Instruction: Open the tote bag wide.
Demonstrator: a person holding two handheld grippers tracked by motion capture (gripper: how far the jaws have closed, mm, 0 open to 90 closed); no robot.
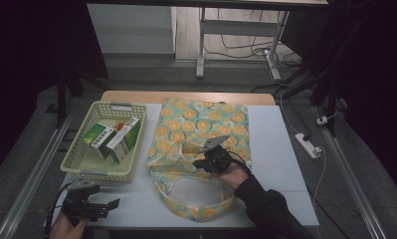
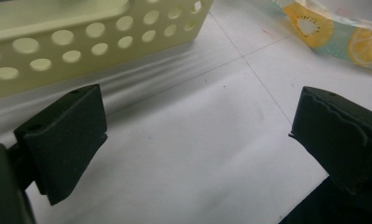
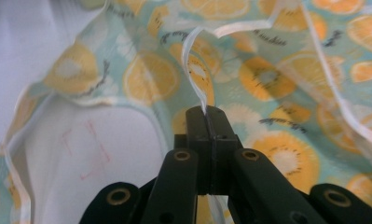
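Note:
A cloth bag printed with orange slices on pale teal lies flat in the middle of the white table, its handle loop toward the near edge. My right gripper rests on the bag's lower middle. In the right gripper view its jaws are pressed together on the white-trimmed edge of the bag's fabric, which rises in a fold above them. My left gripper lies at the near left corner, apart from the bag. Its jaws stand wide open over bare table.
A pale yellow perforated basket stands at the left with green-and-white boxes inside; its wall is just ahead of my left gripper. A corner of the bag lies to that gripper's right. A power strip lies beyond the table's right edge.

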